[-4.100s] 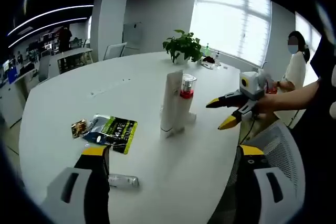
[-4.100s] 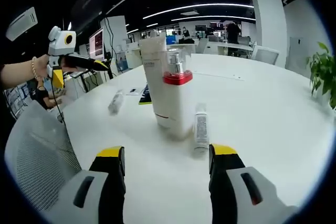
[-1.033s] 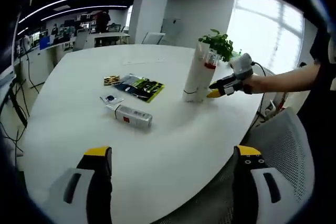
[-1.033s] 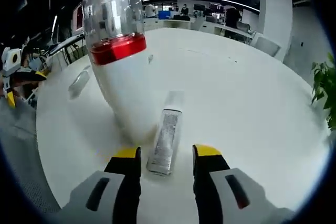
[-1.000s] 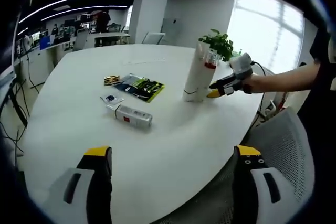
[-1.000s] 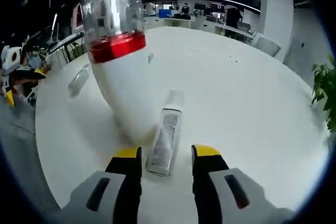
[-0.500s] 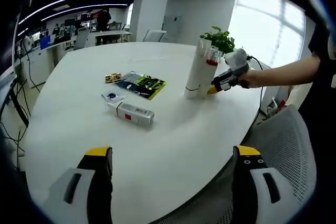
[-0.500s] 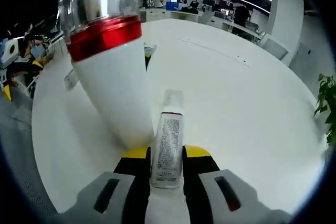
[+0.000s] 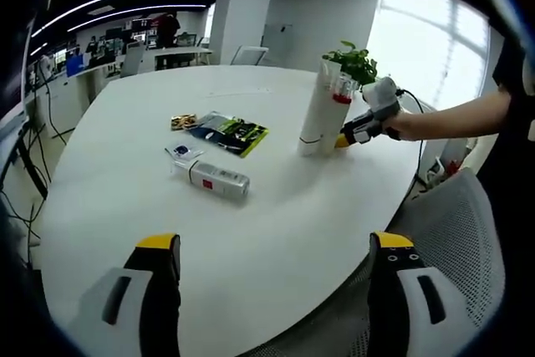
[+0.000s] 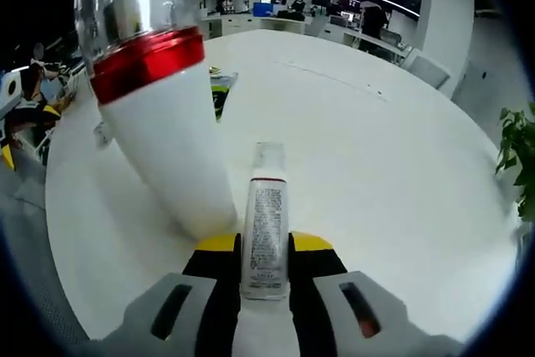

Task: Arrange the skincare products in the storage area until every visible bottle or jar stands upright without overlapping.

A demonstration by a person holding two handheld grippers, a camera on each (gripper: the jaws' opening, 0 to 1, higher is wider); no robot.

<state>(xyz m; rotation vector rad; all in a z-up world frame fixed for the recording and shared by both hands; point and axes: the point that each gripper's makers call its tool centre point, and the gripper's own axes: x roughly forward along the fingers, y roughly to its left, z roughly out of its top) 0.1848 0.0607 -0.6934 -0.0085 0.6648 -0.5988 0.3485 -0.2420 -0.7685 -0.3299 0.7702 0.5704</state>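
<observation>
Right gripper [image 10: 265, 258] clamped on the lying tube [image 10: 266, 236], bottom centre, beside the red-collared bottle [image 10: 160, 114]. Probably light, slick; best gripped mid-body. Left gripper [image 9: 272, 250] spread wide, empty; another bottle [image 9: 217, 180] lying centre-left.
</observation>
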